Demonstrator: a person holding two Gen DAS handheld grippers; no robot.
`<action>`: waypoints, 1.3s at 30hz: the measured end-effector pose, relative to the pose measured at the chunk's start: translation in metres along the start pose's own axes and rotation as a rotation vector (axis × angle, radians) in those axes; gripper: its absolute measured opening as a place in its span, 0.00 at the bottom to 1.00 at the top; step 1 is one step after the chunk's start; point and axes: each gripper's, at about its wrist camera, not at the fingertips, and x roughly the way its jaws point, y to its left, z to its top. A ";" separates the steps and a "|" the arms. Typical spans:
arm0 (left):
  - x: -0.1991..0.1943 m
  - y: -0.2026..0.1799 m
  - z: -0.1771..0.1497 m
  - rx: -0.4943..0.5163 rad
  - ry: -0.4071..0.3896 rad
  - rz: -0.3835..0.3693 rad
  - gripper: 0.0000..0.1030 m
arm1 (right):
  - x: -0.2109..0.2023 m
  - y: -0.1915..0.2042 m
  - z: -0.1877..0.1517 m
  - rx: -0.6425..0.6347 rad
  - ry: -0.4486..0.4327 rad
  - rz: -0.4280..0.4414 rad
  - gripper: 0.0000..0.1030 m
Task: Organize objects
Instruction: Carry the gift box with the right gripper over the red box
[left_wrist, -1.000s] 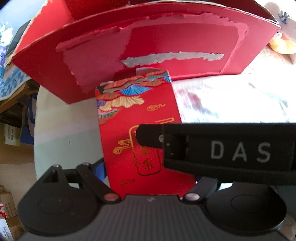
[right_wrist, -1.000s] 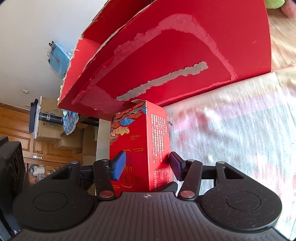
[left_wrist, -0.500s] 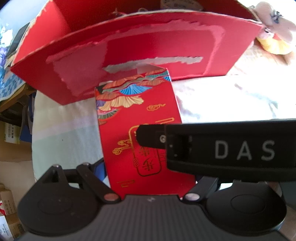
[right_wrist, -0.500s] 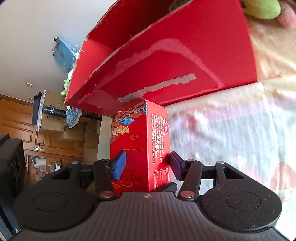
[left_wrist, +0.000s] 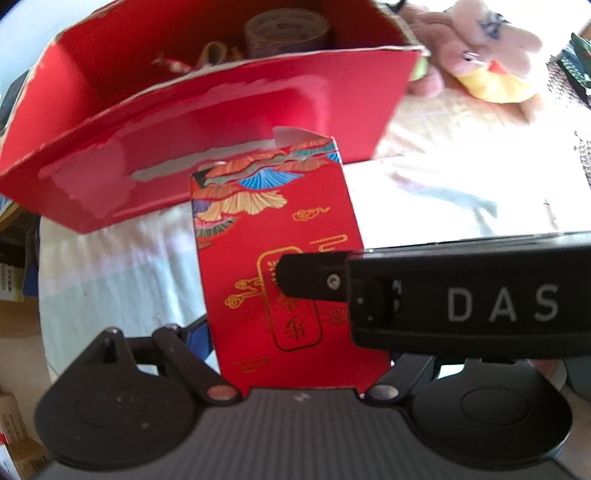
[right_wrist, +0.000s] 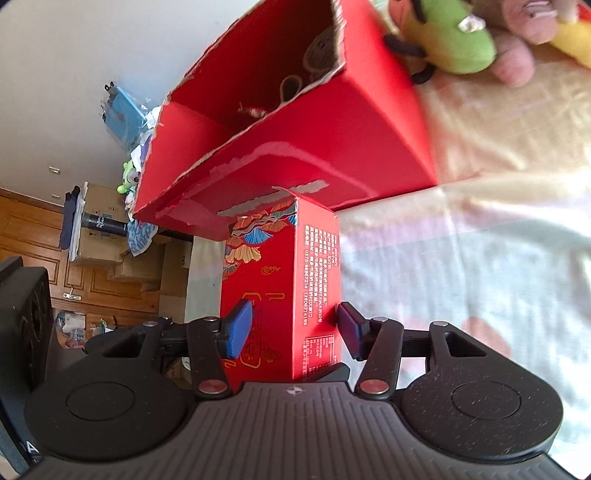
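Fingers of both the left gripper (left_wrist: 295, 354) and right gripper (right_wrist: 293, 328) clamp the red carton (right_wrist: 280, 280) between them.

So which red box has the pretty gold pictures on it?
The small tall box held between both grippers. The big open red box behind it is plain, with torn patches.

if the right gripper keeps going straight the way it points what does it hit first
Probably the front wall of the big red box. The right gripper holds the small red carton, whose far end already looks close to that wall; the depth is unclear.
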 end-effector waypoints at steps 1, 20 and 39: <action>-0.001 -0.006 0.000 0.010 0.000 -0.004 0.82 | -0.004 -0.002 0.000 0.001 -0.001 -0.005 0.53; -0.052 -0.057 0.024 0.214 -0.145 -0.090 0.82 | -0.084 0.000 -0.001 -0.048 -0.156 -0.055 0.52; -0.101 -0.027 0.087 0.280 -0.388 -0.150 0.82 | -0.111 0.045 0.036 -0.105 -0.431 -0.123 0.52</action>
